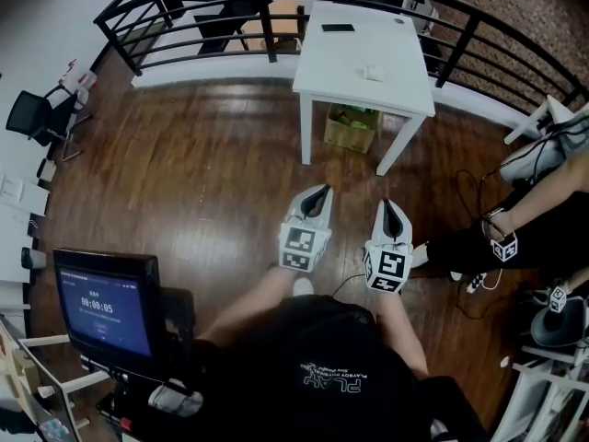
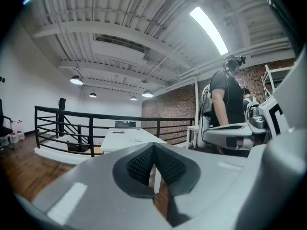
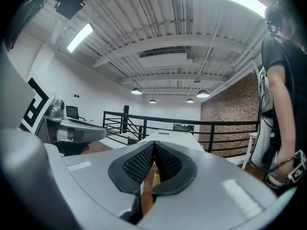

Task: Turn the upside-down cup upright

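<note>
**woodfloor_fan:** What's the room like, biggest stuff first?

**gripcam_guy:** Mostly dark wooden floor [image 1: 202,173]. A black railing [image 1: 268,21] curves round the far side. A white table [image 1: 359,26] stands right up against it, straight ahead of the person. Bottom left there's a monitor [image 1: 106,307] with a blue screen. A second person's arm [image 1: 543,201] comes in from the right edge. There's also a cardboard box [image 1: 352,127] on the floor under the table.

**woodfloor_fan:** And the grippers?

**gripcam_guy:** They're side by side in front of the person's body, over bare floor and well short of the table. The left gripper [image 1: 319,191] has its fingers [image 2: 139,164] pressed together with nothing between them. Same goes for the right gripper [image 1: 390,206]: its fingers [image 3: 136,164] are together and empty. Each gripper view looks out toward the table and railing.

**woodfloor_fan:** So where's the cup?

**gripcam_guy:** Honestly, I only see a small white thing [image 1: 373,72] on the right part of the table top. It's well apart from both grippers. It's too small to tell if it's the cup or which way up it sits. A dark flat object [image 1: 338,28] lies further back on the table.
</note>
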{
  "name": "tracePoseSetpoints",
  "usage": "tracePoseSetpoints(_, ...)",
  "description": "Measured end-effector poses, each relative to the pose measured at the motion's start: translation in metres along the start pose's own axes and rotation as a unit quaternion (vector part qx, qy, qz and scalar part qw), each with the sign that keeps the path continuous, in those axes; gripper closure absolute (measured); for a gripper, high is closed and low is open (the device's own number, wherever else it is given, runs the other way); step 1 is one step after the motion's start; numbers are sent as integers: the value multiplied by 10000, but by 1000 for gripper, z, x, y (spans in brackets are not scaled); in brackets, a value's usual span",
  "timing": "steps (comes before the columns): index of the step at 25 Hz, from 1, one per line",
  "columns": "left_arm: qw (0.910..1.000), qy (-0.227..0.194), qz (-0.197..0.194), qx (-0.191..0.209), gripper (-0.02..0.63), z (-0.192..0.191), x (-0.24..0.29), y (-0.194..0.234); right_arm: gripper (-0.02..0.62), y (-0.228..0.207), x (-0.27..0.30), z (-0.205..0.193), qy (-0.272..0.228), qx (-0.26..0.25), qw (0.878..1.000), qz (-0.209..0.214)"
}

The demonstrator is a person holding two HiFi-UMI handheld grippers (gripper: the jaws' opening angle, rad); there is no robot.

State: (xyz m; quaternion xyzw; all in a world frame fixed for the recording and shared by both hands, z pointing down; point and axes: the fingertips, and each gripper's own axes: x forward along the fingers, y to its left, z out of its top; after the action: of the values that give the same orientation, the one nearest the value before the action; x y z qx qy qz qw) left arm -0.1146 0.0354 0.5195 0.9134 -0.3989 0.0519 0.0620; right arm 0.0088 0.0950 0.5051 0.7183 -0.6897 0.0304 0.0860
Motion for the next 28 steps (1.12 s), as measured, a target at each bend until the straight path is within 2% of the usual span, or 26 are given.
tracePoseSetpoints(14, 9999, -36, -80, -139, 611, -14, -13, 2, 581, 13, -11, -12, 50, -53, 9999, -90)
tracePoseSetpoints(19, 9999, 67, -22, -74, 611, -15, -18, 3, 581, 14, -15, -15, 111, -18, 9999, -50)
tracePoseSetpoints(24, 9997, 224, 84, -67, 611, -17, -14, 11, 581, 9, -4, -15, 170, 44, 9998, -6)
tracePoseSetpoints(28, 9994, 334, 119, -36, 611, -12, 26, 31, 581, -5, 42, -14, 230, 77, 9997, 21)
